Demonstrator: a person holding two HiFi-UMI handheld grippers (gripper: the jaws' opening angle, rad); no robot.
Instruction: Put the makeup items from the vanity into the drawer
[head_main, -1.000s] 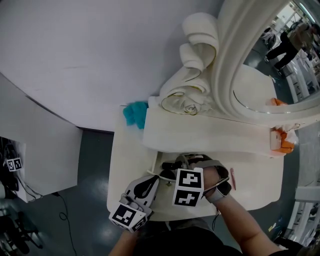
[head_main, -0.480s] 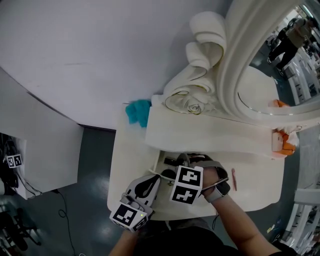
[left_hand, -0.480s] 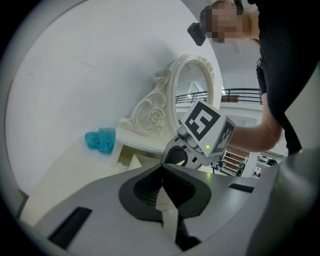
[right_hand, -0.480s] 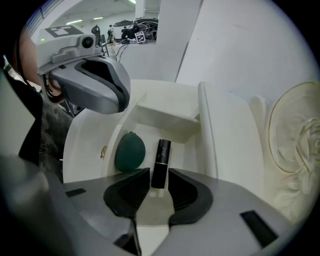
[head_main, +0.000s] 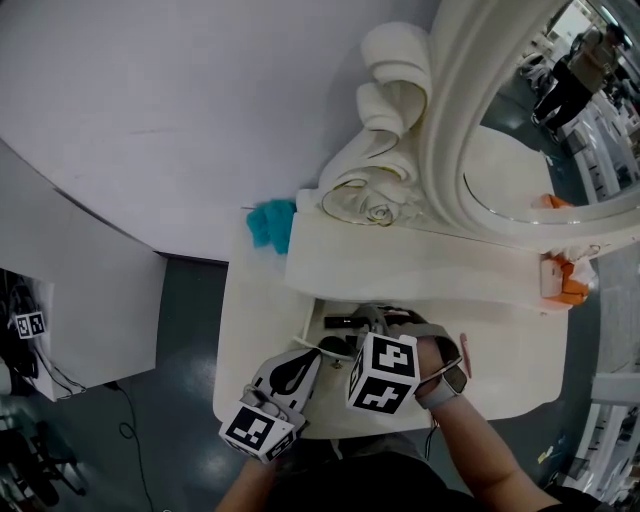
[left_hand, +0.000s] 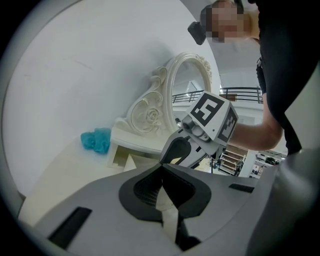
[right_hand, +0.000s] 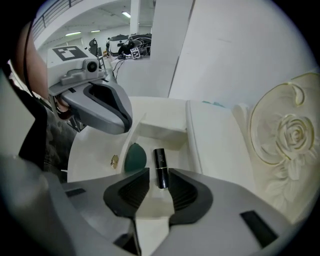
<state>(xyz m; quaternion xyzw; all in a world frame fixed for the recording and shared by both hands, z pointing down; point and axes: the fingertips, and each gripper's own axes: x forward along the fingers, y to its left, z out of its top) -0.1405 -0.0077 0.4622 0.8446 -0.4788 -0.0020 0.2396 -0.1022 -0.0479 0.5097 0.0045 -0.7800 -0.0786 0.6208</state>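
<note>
Just been opening the right hand-held gripper (right_hand: 158, 179) over the drawer (right_hand: 155, 132), now released, with the lipstick (right_hand: 160, 167) lying loose between its jaws, beside the sponge (right_hand: 135, 157). Left hand-held gripper (left_hand: 162, 172) clenched, empty, near the drawer front. Could clip the lipstick while lifting out and flick it over the drawer's edge.
</note>
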